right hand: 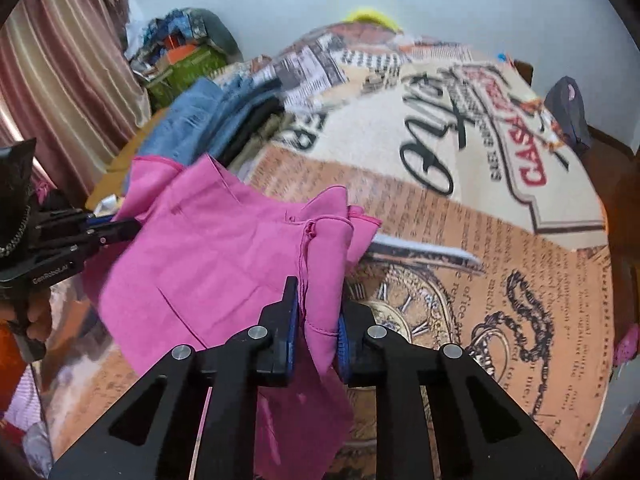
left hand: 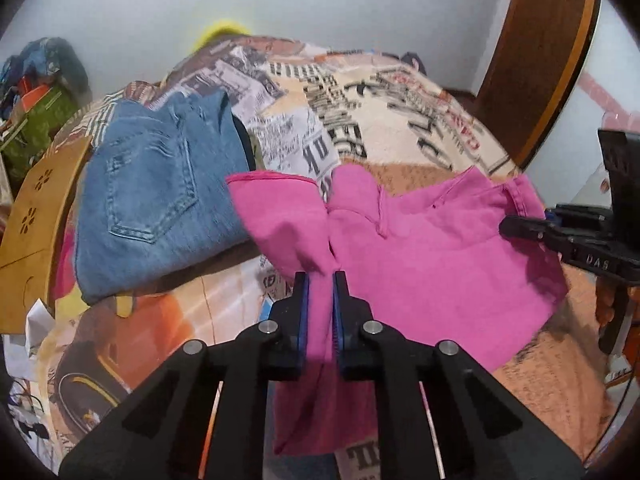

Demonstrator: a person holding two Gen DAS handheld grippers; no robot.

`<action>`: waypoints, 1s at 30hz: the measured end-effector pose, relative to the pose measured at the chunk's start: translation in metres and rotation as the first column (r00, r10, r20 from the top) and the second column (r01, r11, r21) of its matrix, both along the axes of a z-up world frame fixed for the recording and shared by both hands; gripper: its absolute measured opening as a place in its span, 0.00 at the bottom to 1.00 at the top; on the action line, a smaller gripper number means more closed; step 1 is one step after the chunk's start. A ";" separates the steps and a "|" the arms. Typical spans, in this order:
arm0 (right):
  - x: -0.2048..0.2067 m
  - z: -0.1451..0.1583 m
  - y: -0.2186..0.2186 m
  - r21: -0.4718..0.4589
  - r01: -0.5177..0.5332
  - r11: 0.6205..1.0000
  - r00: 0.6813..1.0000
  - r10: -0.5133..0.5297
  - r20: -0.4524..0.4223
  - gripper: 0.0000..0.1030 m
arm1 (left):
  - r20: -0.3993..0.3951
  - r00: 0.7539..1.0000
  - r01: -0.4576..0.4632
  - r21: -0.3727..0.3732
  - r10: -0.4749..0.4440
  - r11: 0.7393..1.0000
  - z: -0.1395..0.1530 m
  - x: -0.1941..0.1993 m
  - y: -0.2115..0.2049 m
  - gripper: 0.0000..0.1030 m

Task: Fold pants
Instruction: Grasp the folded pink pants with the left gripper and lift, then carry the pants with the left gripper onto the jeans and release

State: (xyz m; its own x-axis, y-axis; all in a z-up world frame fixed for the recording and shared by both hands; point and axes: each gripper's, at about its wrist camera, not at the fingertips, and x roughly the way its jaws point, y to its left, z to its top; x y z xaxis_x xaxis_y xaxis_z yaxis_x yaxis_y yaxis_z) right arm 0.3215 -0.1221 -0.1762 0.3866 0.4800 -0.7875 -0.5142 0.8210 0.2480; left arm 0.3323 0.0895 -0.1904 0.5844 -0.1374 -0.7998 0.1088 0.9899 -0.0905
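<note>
The pink pants (left hand: 420, 240) hang stretched between my two grippers above the bed; they also show in the right wrist view (right hand: 216, 248). My left gripper (left hand: 320, 280) is shut on one bunched end of the pink cloth, which hangs down between its fingers. My right gripper (right hand: 316, 300) is shut on the other end, by a seam. In the left wrist view the right gripper (left hand: 516, 228) shows at the right, clamped on the waistband edge. In the right wrist view the left gripper (right hand: 124, 228) shows at the left edge.
Folded blue jeans (left hand: 160, 200) lie on the bed's far left, on a stack of other folded clothes (right hand: 256, 120). The printed bedspread (right hand: 480, 240) covers the bed. A wooden headboard (left hand: 36, 208) and clutter (left hand: 36, 92) are left; a wooden door (left hand: 536, 60) is right.
</note>
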 end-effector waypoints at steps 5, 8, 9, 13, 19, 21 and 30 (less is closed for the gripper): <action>-0.014 0.035 0.009 0.017 -0.010 1.000 0.997 0.009 0.074 0.13 | 0.075 0.997 -0.009 0.011 0.009 1.000 0.030 -0.010 0.004 0.10; -0.018 0.053 0.021 0.015 -0.022 1.000 0.992 0.019 0.123 0.13 | 0.131 0.991 -0.028 0.008 0.027 1.000 0.053 -0.016 0.016 0.10; -0.019 0.060 0.025 0.018 -0.026 1.000 0.990 0.023 0.139 0.13 | 0.143 0.989 -0.036 0.005 0.035 0.999 0.058 -0.017 0.020 0.10; -0.014 0.081 0.041 0.029 -0.038 0.999 0.981 0.032 0.189 0.13 | 0.199 0.977 -0.079 -0.013 0.080 0.997 0.087 -0.019 0.047 0.10; -0.006 0.115 0.083 0.057 -0.076 0.995 0.962 0.058 0.268 0.13 | 0.269 0.953 -0.146 0.005 0.139 0.989 0.117 -0.022 0.087 0.10; -0.002 0.123 0.098 0.066 -0.091 0.994 0.955 0.068 0.290 0.13 | 0.285 0.945 -0.168 0.013 0.158 0.986 0.123 -0.022 0.100 0.10; 0.022 0.133 0.163 0.107 -0.149 0.983 0.937 0.106 0.332 0.13 | 0.270 0.934 -0.252 0.033 0.234 0.967 0.117 0.004 0.169 0.10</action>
State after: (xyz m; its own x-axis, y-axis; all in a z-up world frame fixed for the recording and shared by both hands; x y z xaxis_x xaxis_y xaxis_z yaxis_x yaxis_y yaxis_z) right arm 0.3437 0.0410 -0.0436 0.5389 0.6311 -0.5580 -0.6827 0.7152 0.1496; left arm 0.3360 0.2586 -0.0729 0.7833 0.0833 -0.6160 -0.1252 0.9918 -0.0251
